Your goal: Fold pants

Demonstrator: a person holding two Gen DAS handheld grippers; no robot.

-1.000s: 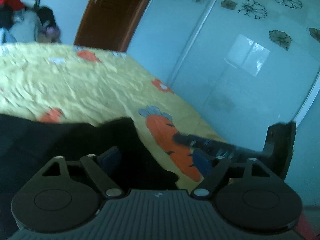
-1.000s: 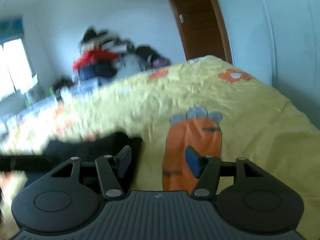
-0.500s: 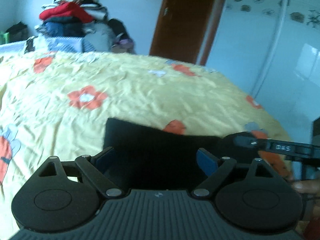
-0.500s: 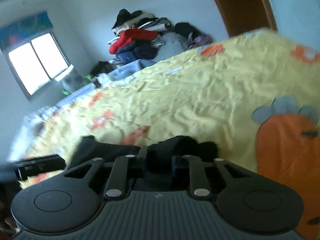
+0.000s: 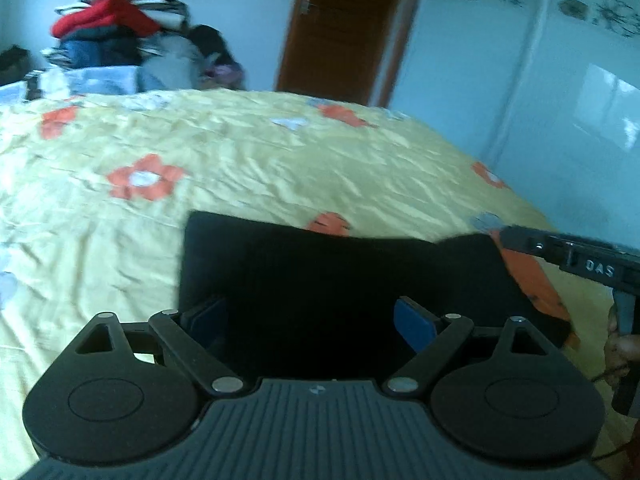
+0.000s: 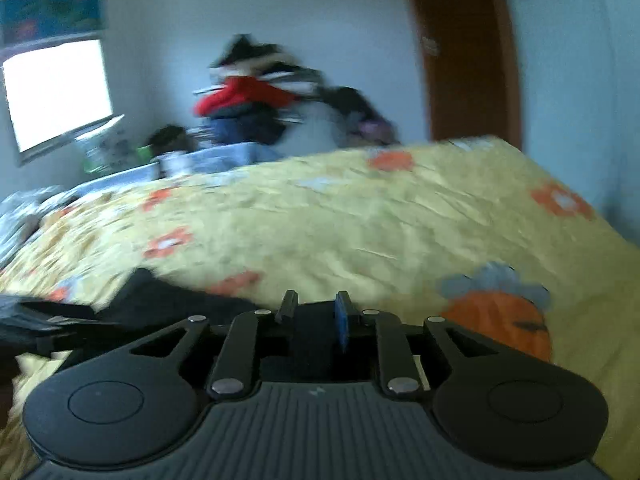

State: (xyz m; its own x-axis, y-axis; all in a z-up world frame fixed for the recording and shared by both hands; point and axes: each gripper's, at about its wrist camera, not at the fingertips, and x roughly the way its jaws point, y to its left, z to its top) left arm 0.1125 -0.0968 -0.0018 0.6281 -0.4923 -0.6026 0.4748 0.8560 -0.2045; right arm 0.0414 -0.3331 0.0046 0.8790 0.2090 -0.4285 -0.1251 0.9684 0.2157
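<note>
Black pants [image 5: 340, 280] lie folded flat on the yellow bedspread [image 5: 240, 168]. Left gripper [image 5: 312, 320] hangs over them, jaws wide apart, nothing between. Right gripper [image 6: 314, 312] has narrow jaws, just opening slightly, pinching the pants' edge.

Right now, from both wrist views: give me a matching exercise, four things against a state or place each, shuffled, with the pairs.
Things:
1. left gripper
2. right gripper
3. black pants
4. pile of clothes

States or places:
A. stacked at the wall beyond the far side of the bed
B. jaws narrow, pinching black fabric
C. jaws wide, nothing clamped
D. lying flat on the yellow flowered bedspread

Pairs: 1-C, 2-B, 3-D, 4-A
</note>
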